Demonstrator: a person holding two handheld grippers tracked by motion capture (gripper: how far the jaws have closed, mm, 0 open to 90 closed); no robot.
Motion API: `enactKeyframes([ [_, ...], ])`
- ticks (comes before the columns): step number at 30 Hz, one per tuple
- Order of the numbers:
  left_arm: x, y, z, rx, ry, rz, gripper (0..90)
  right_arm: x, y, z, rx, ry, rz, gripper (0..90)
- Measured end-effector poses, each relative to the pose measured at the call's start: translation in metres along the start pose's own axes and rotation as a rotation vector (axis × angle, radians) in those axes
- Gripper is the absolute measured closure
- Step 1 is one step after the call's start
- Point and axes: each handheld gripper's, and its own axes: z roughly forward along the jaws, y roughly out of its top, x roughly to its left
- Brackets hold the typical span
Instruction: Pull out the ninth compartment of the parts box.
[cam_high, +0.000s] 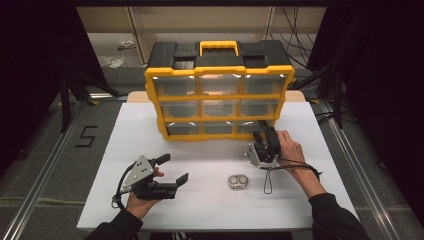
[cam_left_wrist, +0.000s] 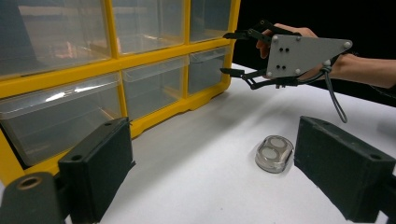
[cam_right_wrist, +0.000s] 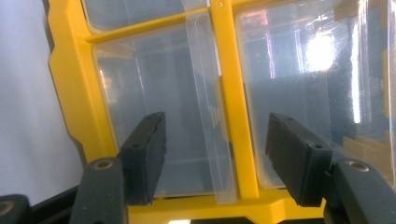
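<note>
High view — organizer's yellow handle (cam_high: 219, 47)

Dark long sleeves (cam_high: 330, 212) on both forearms, left gripper (cam_high: 172, 170) and right gripper (cam_high: 265, 131) black-framed with grey screw-studded triangular plates, blocky black fingers (cam_left_wrist: 100, 163), thin black trailing cables

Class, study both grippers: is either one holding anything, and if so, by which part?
Nothing is held. The left gripper is open above the table; the right gripper is open at the organizer's bottom-right drawer, its jaws either side of the pull tab, not closed.
</note>
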Motion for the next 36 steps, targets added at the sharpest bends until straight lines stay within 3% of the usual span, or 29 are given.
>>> enactKeyframes([
  [36,0.001,0.0,0.001,-0.005,-0.009,-0.019,11.7,0.002,0.002,0.014,0.004,-0.05,-0.021,57.1],
])
